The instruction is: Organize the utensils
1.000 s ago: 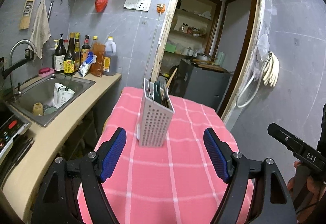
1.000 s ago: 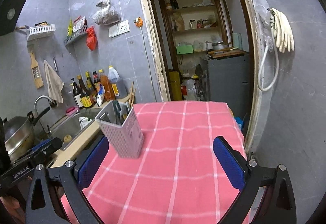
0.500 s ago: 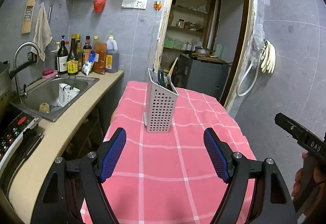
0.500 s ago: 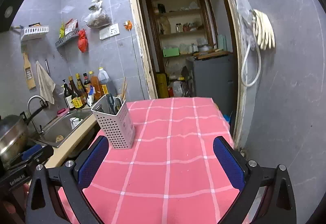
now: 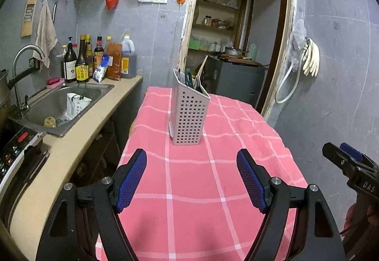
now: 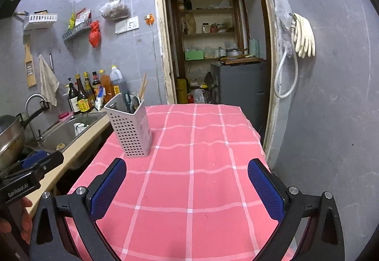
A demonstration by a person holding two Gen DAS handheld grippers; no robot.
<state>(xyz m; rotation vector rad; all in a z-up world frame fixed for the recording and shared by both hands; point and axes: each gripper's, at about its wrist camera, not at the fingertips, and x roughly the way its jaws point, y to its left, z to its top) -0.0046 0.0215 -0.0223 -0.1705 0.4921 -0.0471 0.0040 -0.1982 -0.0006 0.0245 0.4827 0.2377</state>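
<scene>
Pink checked tablecloth (image 5: 196,190), soft and bare but for the utensil holder (image 5: 189,116) standing upright near its far left edge.

Both my left gripper (image 5: 191,180) and right gripper (image 6: 187,187) hang spread and empty; utensils (image 6: 132,101) already fill that perforated grey plastic caddy, so I judge sorting nearly finished.

A pink tablecloth with white checks (image 5: 213,190) is covering the table; the grey perforated plastic utensil holder (image 5: 188,116) is showing square holes.
</scene>
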